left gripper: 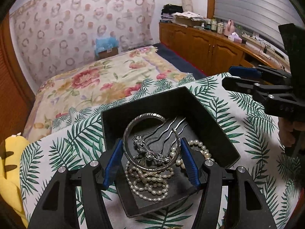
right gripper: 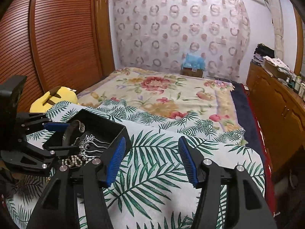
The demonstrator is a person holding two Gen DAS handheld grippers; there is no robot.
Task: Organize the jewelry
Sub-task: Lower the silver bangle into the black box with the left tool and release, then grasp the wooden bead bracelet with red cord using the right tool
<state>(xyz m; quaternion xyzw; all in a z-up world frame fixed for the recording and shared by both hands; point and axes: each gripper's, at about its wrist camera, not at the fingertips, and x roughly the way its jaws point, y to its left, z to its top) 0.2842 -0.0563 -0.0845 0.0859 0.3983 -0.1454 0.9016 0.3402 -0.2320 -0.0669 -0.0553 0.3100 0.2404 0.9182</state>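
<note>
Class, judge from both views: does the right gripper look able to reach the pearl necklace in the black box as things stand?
Probably not directly. The right gripper hangs open over bare leaf-print cloth, while the left gripper holds the silver bangle right above the pearl necklace in the black box, blocking the way.

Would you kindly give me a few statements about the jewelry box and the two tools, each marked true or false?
1. The silver bangle sits between the left tool's fingers. True.
2. The black box is empty. False: it holds the bangle, a pearl strand and a silver hairpin.
3. The right tool grips the pearls. False: it is open over the leaf-print cloth, holding nothing.
4. The box rests on the leaf-print cloth. True.
5. The yellow plush toy lies inside the box. False: it lies on the bed beyond the box, by the wooden wardrobe.
</note>
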